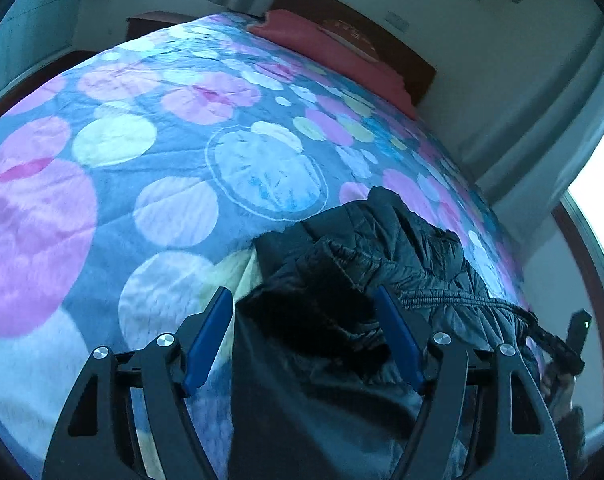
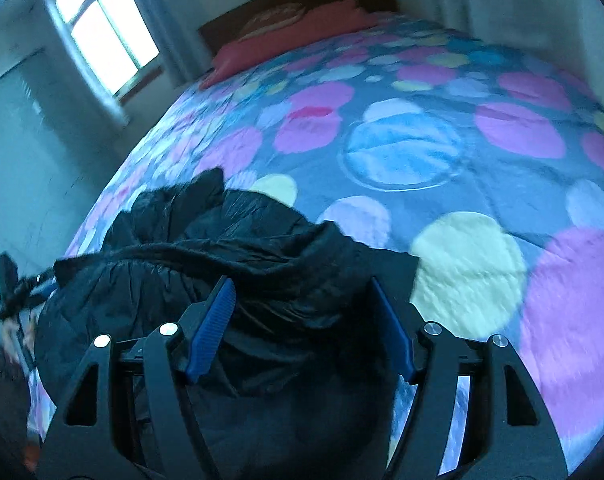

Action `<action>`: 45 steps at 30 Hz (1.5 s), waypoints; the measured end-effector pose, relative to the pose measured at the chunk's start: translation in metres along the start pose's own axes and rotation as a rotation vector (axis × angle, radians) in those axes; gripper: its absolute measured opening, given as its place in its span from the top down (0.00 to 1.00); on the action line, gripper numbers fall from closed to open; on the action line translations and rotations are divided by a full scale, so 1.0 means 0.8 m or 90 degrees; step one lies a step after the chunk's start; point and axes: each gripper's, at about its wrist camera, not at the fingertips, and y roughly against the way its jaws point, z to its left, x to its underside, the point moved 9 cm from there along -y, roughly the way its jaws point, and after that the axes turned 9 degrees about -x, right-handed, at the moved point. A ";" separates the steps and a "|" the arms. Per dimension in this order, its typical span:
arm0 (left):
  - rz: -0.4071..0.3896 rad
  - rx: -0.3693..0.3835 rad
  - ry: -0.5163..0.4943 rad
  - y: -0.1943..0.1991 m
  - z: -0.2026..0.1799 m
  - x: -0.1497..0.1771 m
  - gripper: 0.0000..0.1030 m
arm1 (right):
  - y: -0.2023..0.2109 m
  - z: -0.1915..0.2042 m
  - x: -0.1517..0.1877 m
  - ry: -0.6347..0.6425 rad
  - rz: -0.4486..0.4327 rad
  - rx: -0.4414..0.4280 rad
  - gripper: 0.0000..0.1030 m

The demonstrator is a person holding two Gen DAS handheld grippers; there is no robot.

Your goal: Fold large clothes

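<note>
In the left wrist view, the left hand-held gripper hangs over the near edge of the bed, its two blue-padded fingers spread wide apart and released, closing on nothing. Between and beneath them lies a black quilted jacket, bunched up on the bedspread of pink, white and yellow circles, close to the bed's near right corner. A smoother dark panel of the garment runs down toward the bottom of the frame. A puckered seam of the jacket stretches off to the right, where the other hand-held gripper shows only partly at the frame edge. A red pillow lies along the far edge of the bed against a dark headboard.

In the right wrist view, the right hand-held gripper is likewise released, blue fingers wide apart, with the rumpled jacket heaped between and ahead of them. The jacket sits at the bed's near left corner, a flap of it reaching toward the far side. The pillow lies at the far edge, and a bright window stands in the wall to the left.
</note>
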 end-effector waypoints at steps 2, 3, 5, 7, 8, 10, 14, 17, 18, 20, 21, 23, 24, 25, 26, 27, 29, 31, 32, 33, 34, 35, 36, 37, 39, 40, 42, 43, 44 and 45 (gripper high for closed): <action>0.008 0.001 -0.010 -0.005 -0.001 -0.001 0.30 | -0.008 -0.002 -0.002 0.002 0.010 -0.006 0.34; 0.011 0.002 -0.016 -0.007 -0.002 -0.001 0.30 | -0.011 -0.003 -0.002 -0.003 0.012 -0.011 0.34; 0.009 0.000 -0.029 -0.008 -0.003 -0.003 0.30 | -0.015 -0.006 -0.003 -0.012 0.017 -0.019 0.34; -0.001 -0.004 -0.042 -0.004 -0.005 -0.005 0.30 | -0.017 -0.007 -0.003 -0.012 0.019 -0.018 0.34; -0.006 -0.005 -0.047 -0.002 -0.005 -0.006 0.30 | -0.016 -0.007 -0.003 -0.012 0.018 -0.020 0.34; -0.016 -0.001 -0.059 0.005 -0.004 -0.005 0.30 | -0.015 -0.006 -0.003 -0.011 0.015 -0.021 0.34; -0.014 -0.012 -0.097 0.010 0.003 0.005 0.30 | -0.015 -0.006 -0.002 -0.012 0.014 -0.022 0.34; 0.006 -0.020 -0.112 0.001 0.009 0.012 0.30 | -0.016 -0.005 -0.002 -0.014 0.013 -0.027 0.34; 0.009 -0.031 -0.119 -0.004 0.010 0.010 0.30 | -0.017 -0.006 -0.003 -0.014 0.014 -0.028 0.34; 0.010 -0.035 -0.129 -0.010 0.004 0.002 0.30 | -0.018 -0.007 -0.003 -0.013 0.016 -0.023 0.34; 0.011 -0.033 -0.132 -0.012 0.000 -0.001 0.30 | -0.019 -0.007 -0.004 -0.012 0.016 -0.022 0.34; 0.018 -0.034 -0.142 -0.021 -0.008 -0.009 0.30 | -0.021 -0.008 -0.004 -0.013 0.018 -0.021 0.34; 0.025 -0.039 -0.153 -0.026 -0.011 -0.009 0.36 | -0.022 -0.008 -0.003 -0.013 0.019 -0.020 0.34; 0.031 -0.039 -0.159 -0.030 -0.013 -0.007 0.50 | -0.024 -0.008 -0.002 -0.012 0.022 -0.018 0.34; 0.044 -0.041 -0.170 -0.036 -0.016 -0.004 0.54 | -0.026 -0.009 -0.001 -0.010 0.026 -0.016 0.35; 0.048 -0.050 -0.176 -0.039 -0.016 -0.001 0.58 | -0.028 -0.009 -0.001 -0.006 0.029 -0.013 0.43; 0.043 -0.067 -0.198 -0.041 -0.019 0.003 0.62 | -0.033 -0.010 0.003 0.007 0.039 0.004 0.63; 0.030 -0.077 -0.209 -0.036 -0.023 0.003 0.69 | -0.035 -0.008 0.005 0.020 0.037 0.011 0.71; 0.020 -0.082 -0.211 -0.031 -0.025 0.003 0.72 | -0.033 -0.006 0.004 0.025 0.032 0.011 0.76; 0.007 -0.090 -0.217 -0.025 -0.029 0.001 0.76 | -0.031 -0.001 0.003 0.034 0.027 0.012 0.78; -0.003 -0.097 -0.223 -0.021 -0.033 -0.001 0.80 | -0.027 0.005 0.001 0.045 0.021 0.017 0.82; -0.018 -0.109 -0.233 -0.013 -0.039 -0.004 0.81 | -0.023 0.009 -0.002 0.054 0.015 0.020 0.83; -0.033 -0.122 -0.242 -0.006 -0.045 -0.009 0.83 | -0.019 0.016 -0.006 0.067 0.008 0.025 0.85; -0.046 -0.130 -0.246 0.000 -0.050 -0.016 0.85 | -0.012 0.026 -0.013 0.085 -0.006 0.031 0.86; -0.071 -0.141 -0.246 0.011 -0.060 -0.031 0.85 | -0.001 0.036 -0.028 0.098 -0.029 0.031 0.86; -0.092 -0.146 -0.237 0.018 -0.068 -0.045 0.85 | 0.007 0.043 -0.041 0.107 -0.050 0.035 0.86; -0.118 -0.158 -0.227 0.022 -0.077 -0.066 0.85 | 0.014 0.048 -0.061 0.119 -0.078 0.051 0.86; -0.127 -0.167 -0.223 0.019 -0.082 -0.077 0.85 | 0.013 0.048 -0.074 0.120 -0.090 0.063 0.86; -0.131 -0.178 -0.217 0.012 -0.086 -0.088 0.85 | 0.009 0.046 -0.082 0.111 -0.095 0.067 0.86; -0.130 -0.186 -0.209 0.003 -0.088 -0.095 0.85 | 0.004 0.042 -0.089 0.102 -0.097 0.070 0.86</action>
